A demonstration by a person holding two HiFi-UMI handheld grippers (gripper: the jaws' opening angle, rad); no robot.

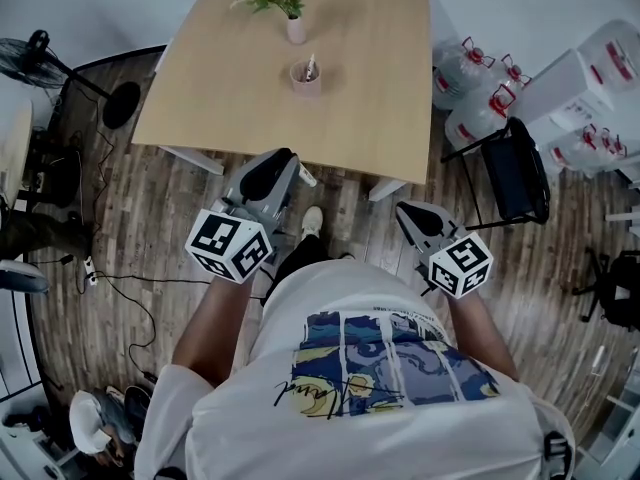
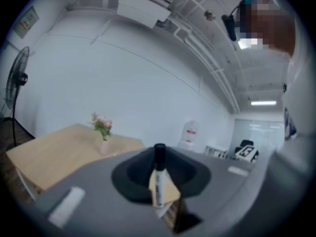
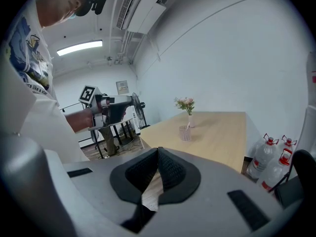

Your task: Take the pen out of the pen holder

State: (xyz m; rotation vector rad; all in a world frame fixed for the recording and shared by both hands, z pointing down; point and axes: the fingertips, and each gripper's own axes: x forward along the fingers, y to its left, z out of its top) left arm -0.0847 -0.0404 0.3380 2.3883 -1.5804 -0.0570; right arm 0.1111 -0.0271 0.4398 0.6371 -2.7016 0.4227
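My left gripper [image 1: 283, 168] hangs over the wooden floor, short of the table's near edge, and is shut on a pen. In the left gripper view the pen [image 2: 158, 179] stands upright between the jaws, black cap on top and white barrel below. The pink mesh pen holder [image 1: 305, 76] sits on the table's middle with another pen in it, and it also shows as the pen holder [image 3: 185, 132] in the right gripper view. My right gripper [image 1: 408, 213] is level with the left one, shut, nothing between its jaws [image 3: 158, 151].
The light wooden table [image 1: 220, 88] also bears a pink vase of flowers [image 1: 294, 28] behind the holder. Water bottles [image 1: 470, 98] and a black chair [image 1: 518, 173] stand to the right. A fan [image 1: 35, 53] and floor cables lie to the left.
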